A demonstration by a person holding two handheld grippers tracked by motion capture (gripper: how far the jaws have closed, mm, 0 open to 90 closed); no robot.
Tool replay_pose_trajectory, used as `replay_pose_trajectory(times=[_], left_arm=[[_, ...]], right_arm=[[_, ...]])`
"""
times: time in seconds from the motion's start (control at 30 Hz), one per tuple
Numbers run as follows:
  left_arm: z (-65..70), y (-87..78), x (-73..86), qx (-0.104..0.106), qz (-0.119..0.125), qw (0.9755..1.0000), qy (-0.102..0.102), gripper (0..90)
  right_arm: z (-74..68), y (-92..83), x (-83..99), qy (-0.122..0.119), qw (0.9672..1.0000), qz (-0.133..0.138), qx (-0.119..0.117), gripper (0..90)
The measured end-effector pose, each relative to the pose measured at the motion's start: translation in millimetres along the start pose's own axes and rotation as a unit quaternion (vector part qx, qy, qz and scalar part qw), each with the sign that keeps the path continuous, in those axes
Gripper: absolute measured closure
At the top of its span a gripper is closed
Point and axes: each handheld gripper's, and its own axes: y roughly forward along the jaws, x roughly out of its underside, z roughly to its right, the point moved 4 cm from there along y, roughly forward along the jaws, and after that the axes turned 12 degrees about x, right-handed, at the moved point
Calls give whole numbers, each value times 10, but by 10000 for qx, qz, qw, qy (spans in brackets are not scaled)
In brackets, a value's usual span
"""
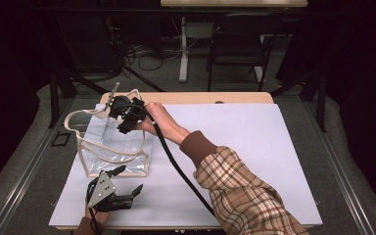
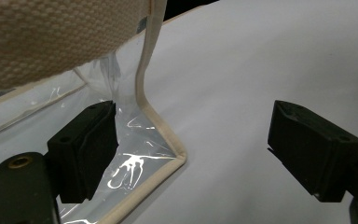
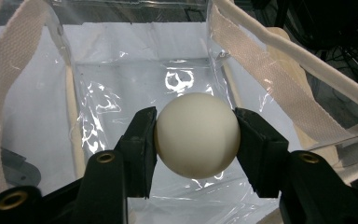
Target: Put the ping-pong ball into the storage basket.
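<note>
The right gripper (image 3: 196, 135) is clamped on a smooth white ball (image 3: 197, 134), held over the mouth of a clear plastic tote bag with cream webbing trim (image 1: 108, 147). The left gripper (image 2: 193, 149), jaws spread, straddles the bag's near bottom corner on the white table sheet (image 1: 254, 142).

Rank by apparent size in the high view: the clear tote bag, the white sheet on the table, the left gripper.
1. white sheet, by far the largest
2. clear tote bag
3. left gripper, smallest, though it sits nearer the camera
</note>
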Motion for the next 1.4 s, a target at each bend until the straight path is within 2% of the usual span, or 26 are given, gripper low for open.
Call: replay_pose_trajectory(times=[0.17, 0.6, 0.63, 0.7, 0.87, 0.9, 0.93, 1.13, 1.4], left_arm=[[0, 1, 0, 0, -5, 10000, 0, 159], [4, 2, -1, 5, 29, 10000, -26, 159], [5, 2, -1, 3, 37, 10000, -36, 159], [0, -3, 1, 2, -1, 10000, -4, 159], [3, 0, 0, 7, 9, 10000, -10, 159], [4, -1, -1, 8, 8, 10000, -18, 159], [5, 1, -1, 2, 31, 10000, -32, 159], [4, 0, -2, 2, 8, 10000, -11, 159], [5, -1, -2, 13, -9, 10000, -4, 159]], right_arm=[[-13, 18, 8, 15, 10000, -56, -13, 509], [-73, 76, 9, -122, 9997, -174, -108, 502], [-72, 71, 5, -58, 9999, -141, -76, 416], [-66, 58, 0, -49, 9999, -96, -68, 393], [-1, -51, 15, 210, 9996, 142, -147, 196], [-1, -51, 15, 210, 9996, 142, -147, 196], [28, -101, 30, 283, 9990, 268, -218, 153], [81, -229, 89, 446, 9979, 362, -287, 138], [151, -382, 206, 504, 9970, 506, -288, 88]])
